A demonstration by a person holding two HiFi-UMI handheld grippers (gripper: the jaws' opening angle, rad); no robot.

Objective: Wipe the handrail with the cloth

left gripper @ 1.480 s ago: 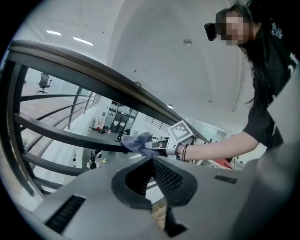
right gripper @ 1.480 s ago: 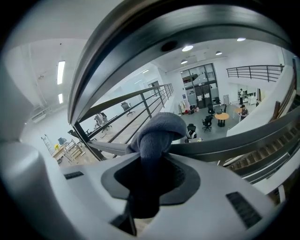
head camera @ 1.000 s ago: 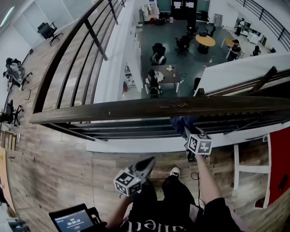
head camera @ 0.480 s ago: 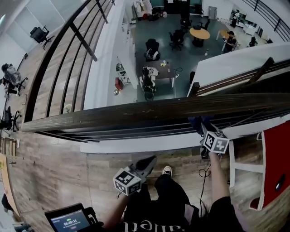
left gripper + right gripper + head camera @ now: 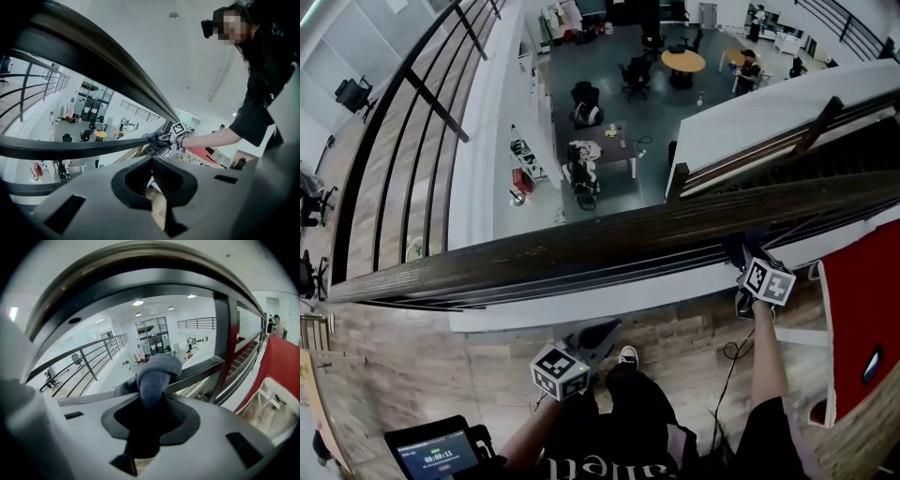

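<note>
Right gripper view — right gripper (image 5: 149, 416) clamped on blue-grey cloth (image 5: 157, 373) at handrail (image 5: 581, 246); left gripper (image 5: 152, 178) jaws together, empty. Tablet (image 5: 436, 452) text illegible.

Open handrail (image 5: 581, 246) top leftward, seemingly unobstructed; rails (image 5: 516, 291) close beneath

A wood-plank mezzanine floor (image 5: 403, 356) overlooks a dark-floored office (image 5: 614, 117) below. A round table (image 5: 682, 62), a desk (image 5: 617, 150) and black office chairs (image 5: 581, 97) stand there.
</note>
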